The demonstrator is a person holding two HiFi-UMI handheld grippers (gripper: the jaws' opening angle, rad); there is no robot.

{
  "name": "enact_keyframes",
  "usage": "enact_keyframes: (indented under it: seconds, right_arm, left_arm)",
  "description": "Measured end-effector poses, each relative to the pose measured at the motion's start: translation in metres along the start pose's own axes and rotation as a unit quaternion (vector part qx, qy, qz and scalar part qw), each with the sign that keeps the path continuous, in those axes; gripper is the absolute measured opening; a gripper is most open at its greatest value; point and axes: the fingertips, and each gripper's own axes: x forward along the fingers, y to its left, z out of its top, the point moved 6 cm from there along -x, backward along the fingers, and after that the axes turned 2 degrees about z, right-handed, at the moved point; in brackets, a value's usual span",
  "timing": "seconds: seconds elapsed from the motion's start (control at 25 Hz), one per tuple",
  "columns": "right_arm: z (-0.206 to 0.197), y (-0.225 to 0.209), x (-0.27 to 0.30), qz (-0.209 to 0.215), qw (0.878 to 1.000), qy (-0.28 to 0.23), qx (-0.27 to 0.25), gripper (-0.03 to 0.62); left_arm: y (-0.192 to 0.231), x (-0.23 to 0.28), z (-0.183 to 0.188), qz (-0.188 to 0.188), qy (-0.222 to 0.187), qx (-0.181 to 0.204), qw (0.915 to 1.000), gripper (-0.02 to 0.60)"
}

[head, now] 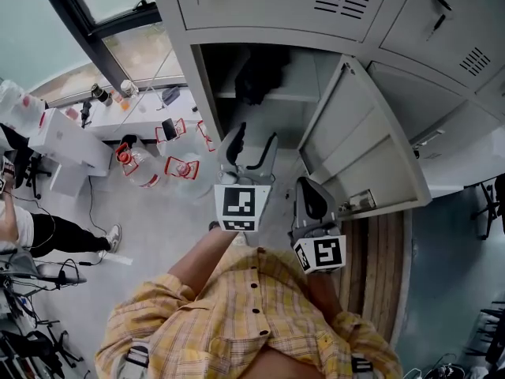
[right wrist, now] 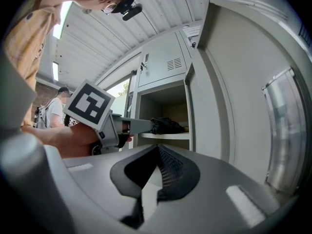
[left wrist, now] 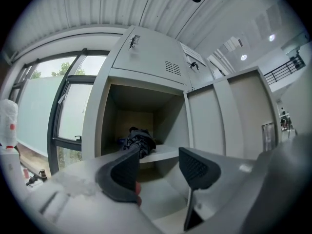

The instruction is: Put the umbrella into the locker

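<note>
A: Where to look for the umbrella (left wrist: 139,139)?

B: On the shelf (left wrist: 163,153), far inside the open locker (left wrist: 95,126). Folded, dark, lying loose. Seems already stowed.

A: And the left gripper (left wrist: 158,162)?

B: Held level just short of the opening, aimed at the shelf, with jaws apart and empty, touching nothing. Probably parted on purpose, to leave the umbrella resting there.

A: The right gripper (right wrist: 157,167)?

B: Nearer and to the right, beside the swung-out door (head: 371,156). Pressed together on nothing. Likely kept aside to stay clear of the opening, and handy for the door.

A: Anything left?

B: Judging from this, only shutting the door, if wanted.
</note>
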Motion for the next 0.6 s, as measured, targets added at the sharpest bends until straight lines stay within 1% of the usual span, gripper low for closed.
enact_keyframes:
  seconds: [0.24,0.44,0.48,0.56,0.6]
  right_arm:
    - [0.000,0.002,-0.003,0.000,1.000,-0.001,0.000,-0.008]
    - [-0.001,0.004,-0.006,-0.001,1.000,0.000,0.000,-0.008]
    - [-0.001,0.005,-0.007,0.000,1.000,-0.001,0.000,-0.008]
    - [-0.001,0.006,-0.007,0.000,1.000,-0.002,0.000,-0.008]
    - [0.000,0.007,-0.008,0.001,1.000,-0.003,0.000,-0.008]
  left_arm:
    - [-0.004,-0.021,-0.013,0.004,0.010,-0.015,0.9998,0.182]
    - [-0.007,-0.043,-0.025,0.011,0.028,-0.040,0.9988,0.117]
    - [-0.008,-0.046,-0.028,0.011,0.026,-0.040,0.9988,0.095]
    - [-0.010,-0.052,-0.028,0.006,0.017,-0.048,0.9987,0.074]
    - [-0.011,-0.055,-0.028,0.004,0.014,-0.052,0.9985,0.048]
